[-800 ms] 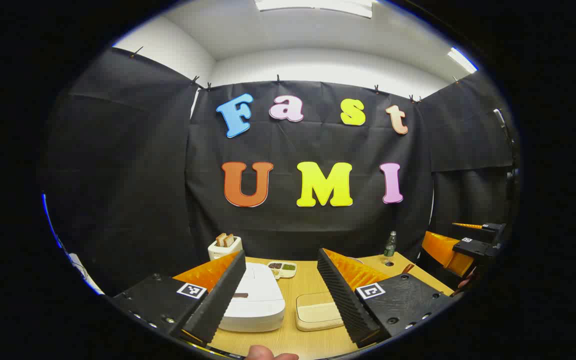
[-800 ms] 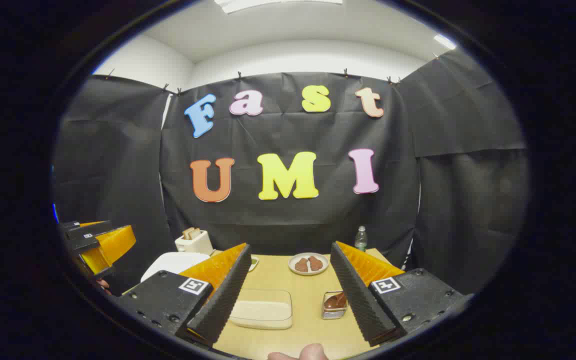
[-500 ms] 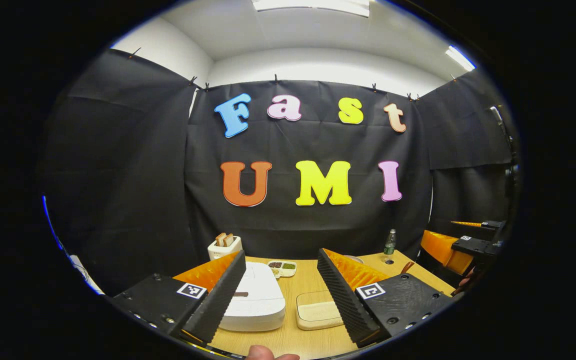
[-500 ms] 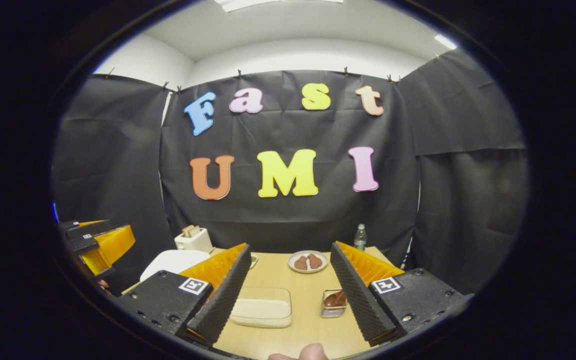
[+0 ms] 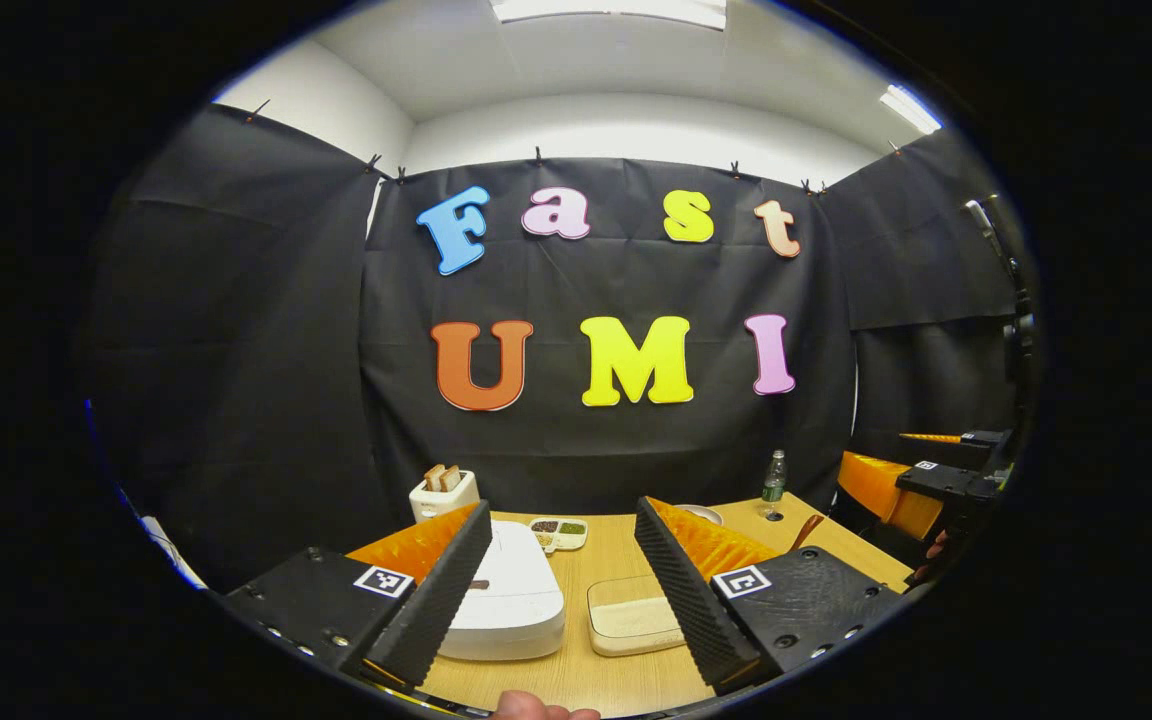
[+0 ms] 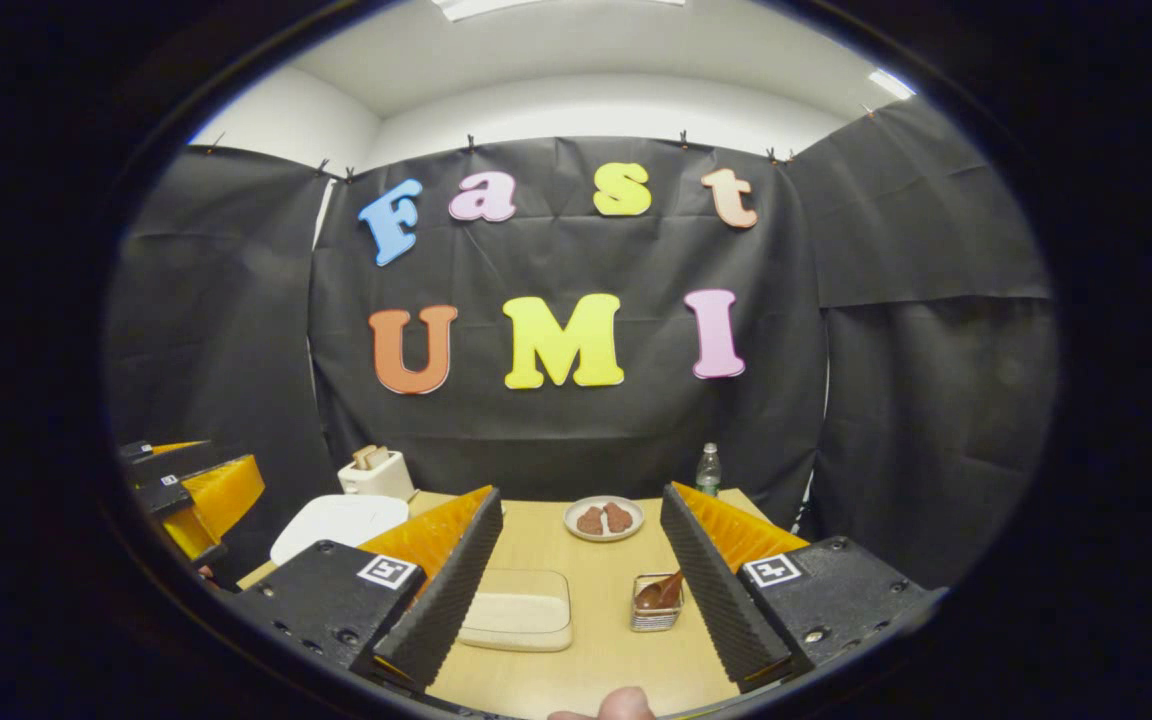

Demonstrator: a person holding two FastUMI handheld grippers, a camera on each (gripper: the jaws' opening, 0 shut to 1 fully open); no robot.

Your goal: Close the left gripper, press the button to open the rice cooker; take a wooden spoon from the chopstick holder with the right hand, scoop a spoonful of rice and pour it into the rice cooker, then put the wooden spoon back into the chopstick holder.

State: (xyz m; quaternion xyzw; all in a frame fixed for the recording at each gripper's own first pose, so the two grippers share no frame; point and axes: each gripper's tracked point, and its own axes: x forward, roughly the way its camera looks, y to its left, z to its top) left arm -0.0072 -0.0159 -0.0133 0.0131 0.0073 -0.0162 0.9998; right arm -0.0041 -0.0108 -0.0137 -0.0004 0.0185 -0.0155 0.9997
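My left gripper (image 5: 563, 580) hangs with jaws spread wide above the closed white rice cooker (image 5: 508, 598). My right gripper (image 6: 581, 570) is likewise released, holding nothing. Between its fingers lie the rice tray (image 6: 521, 612) and, to its right, the chopstick holder (image 6: 654, 607) containing the wooden spoon (image 6: 662, 591).

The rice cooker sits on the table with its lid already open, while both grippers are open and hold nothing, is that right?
Not quite: the rice cooker has its lid closed, as the left gripper view shows. The rest stands: the left gripper and the right gripper are both open and hold nothing, above the table.
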